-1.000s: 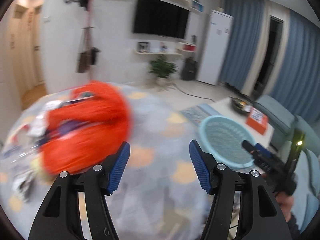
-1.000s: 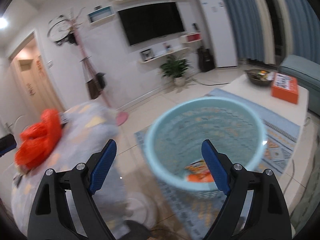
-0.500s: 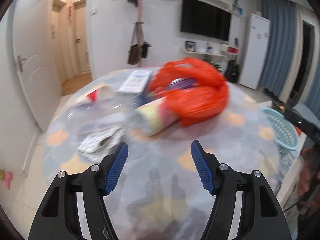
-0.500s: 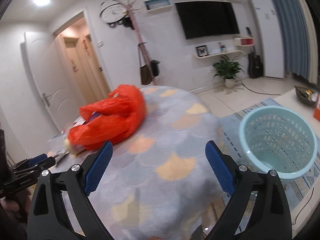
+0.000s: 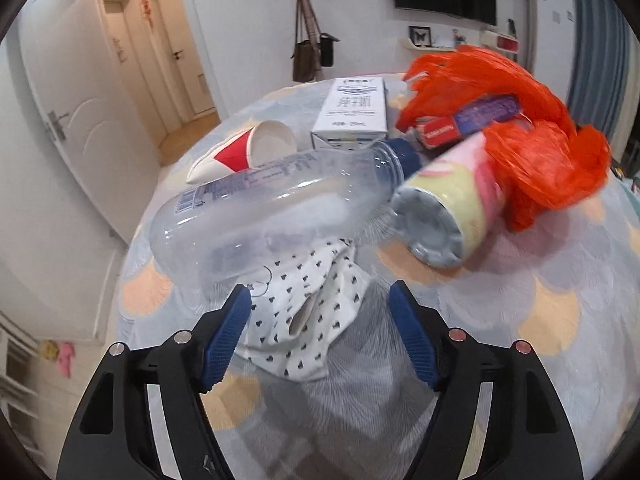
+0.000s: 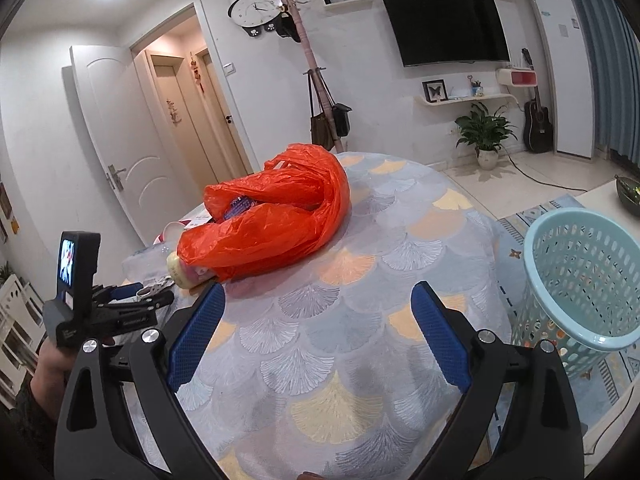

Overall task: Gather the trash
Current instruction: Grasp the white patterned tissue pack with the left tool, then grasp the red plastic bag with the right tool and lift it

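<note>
Trash lies on a round table. In the left wrist view my open left gripper (image 5: 320, 308) straddles a crumpled white spotted wrapper (image 5: 308, 304). Just beyond it lie a clear plastic bottle (image 5: 272, 208), a yellow-pink cup (image 5: 448, 216), a paper cup (image 5: 256, 148), a white carton (image 5: 354, 110) and an orange plastic bag (image 5: 520, 136). In the right wrist view my right gripper (image 6: 318, 312) is open and empty above the tablecloth, near the orange bag (image 6: 276, 216). The left gripper (image 6: 132, 300) shows at the left there. A light blue basket (image 6: 584, 280) stands on the floor to the right.
The table has a grey scallop-patterned cloth (image 6: 360, 320). A coat stand (image 6: 316, 80) with bags, a door (image 6: 116, 152), a wall TV (image 6: 444, 28) and a plant (image 6: 484, 128) lie beyond. A rug lies under the basket.
The left gripper has swung left and closed in on the trash pile, now over the spotted wrapper. The right gripper has turned from the basket toward the table and holds steadier.
</note>
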The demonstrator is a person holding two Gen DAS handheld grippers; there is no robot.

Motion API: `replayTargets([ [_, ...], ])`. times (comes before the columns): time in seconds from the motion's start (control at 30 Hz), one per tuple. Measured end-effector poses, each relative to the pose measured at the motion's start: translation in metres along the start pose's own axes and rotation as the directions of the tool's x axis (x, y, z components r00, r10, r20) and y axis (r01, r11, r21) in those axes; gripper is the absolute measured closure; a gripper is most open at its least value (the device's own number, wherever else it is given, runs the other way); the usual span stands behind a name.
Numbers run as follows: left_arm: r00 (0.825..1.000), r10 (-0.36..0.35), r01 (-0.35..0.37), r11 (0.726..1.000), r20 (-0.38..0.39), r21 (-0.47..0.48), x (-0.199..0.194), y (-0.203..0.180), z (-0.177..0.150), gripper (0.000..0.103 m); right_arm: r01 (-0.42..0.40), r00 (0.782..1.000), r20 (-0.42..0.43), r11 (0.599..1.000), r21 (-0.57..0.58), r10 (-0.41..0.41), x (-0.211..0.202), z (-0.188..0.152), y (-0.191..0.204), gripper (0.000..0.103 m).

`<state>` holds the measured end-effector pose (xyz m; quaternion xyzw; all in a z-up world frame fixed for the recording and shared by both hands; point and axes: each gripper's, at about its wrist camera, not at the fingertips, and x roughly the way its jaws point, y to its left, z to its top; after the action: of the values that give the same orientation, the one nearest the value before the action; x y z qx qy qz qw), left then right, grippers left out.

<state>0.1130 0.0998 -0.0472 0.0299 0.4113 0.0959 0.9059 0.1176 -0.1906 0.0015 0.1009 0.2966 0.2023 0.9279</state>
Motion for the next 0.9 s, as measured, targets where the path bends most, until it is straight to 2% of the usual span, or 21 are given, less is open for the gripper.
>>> replayTargets([
  [0.03,1.0,-0.022,0.022,0.999,-0.002,-0.026,-0.001,0.001,0.0,0.036,-0.001,1.0,-0.002,1.0,0.0,0.001,0.002,0.001,0.0,0.013],
  [0.1,0.998,-0.064,0.064,0.997,0.001,-0.052,0.0,0.004,0.0,0.054,-0.009,1.0,-0.01,1.0,-0.005,0.009,0.007,0.004,0.004,0.013],
  [0.13,0.998,-0.057,0.057,0.996,0.011,-0.061,-0.005,0.003,-0.002,0.058,-0.017,1.0,-0.017,1.0,-0.004,0.017,0.011,0.006,0.007,0.012],
  [0.2,0.999,-0.05,0.051,0.996,0.019,-0.068,-0.004,0.006,-0.008,0.078,-0.039,0.998,-0.039,0.999,0.011,0.04,0.022,0.011,0.012,0.01],
  [0.23,0.998,-0.061,0.062,0.995,0.026,-0.078,-0.007,0.006,-0.013,0.082,-0.056,0.997,-0.052,0.998,0.025,0.057,0.028,0.013,0.015,0.01],
  [0.33,0.993,-0.109,0.114,0.989,0.051,-0.094,-0.016,0.006,-0.025,0.087,-0.108,0.99,-0.082,0.991,0.082,0.114,0.049,0.021,0.024,0.009],
  [0.5,0.985,-0.14,0.151,0.982,0.102,-0.112,-0.032,0.005,-0.038,0.093,-0.101,0.987,-0.111,0.983,0.151,0.119,0.085,0.032,0.037,0.009],
  [0.7,0.973,-0.175,0.19,0.978,0.152,-0.085,-0.047,0.001,-0.044,0.093,-0.003,0.976,-0.211,0.974,0.225,0.052,0.127,0.037,0.04,0.009],
  [0.8,0.967,-0.196,0.211,0.974,0.165,-0.081,-0.052,0.0,-0.045,0.093,0.009,0.969,-0.24,0.971,0.238,0.049,0.139,0.036,0.038,0.01],
  [0.83,0.963,-0.209,0.227,0.97,0.172,-0.091,-0.054,0.002,-0.047,0.093,0.0,0.969,-0.24,0.971,0.241,0.059,0.14,0.035,0.037,0.018],
  [0.87,0.96,-0.218,0.237,0.967,0.177,-0.096,-0.056,0.005,-0.049,0.093,-0.015,0.968,-0.243,0.973,0.228,0.071,0.139,0.034,0.038,0.039],
  [0.9,0.955,-0.229,0.251,0.963,0.189,-0.102,-0.058,0.006,-0.05,0.093,-0.009,0.968,-0.245,0.981,0.195,0.057,0.137,0.033,0.042,0.051],
])
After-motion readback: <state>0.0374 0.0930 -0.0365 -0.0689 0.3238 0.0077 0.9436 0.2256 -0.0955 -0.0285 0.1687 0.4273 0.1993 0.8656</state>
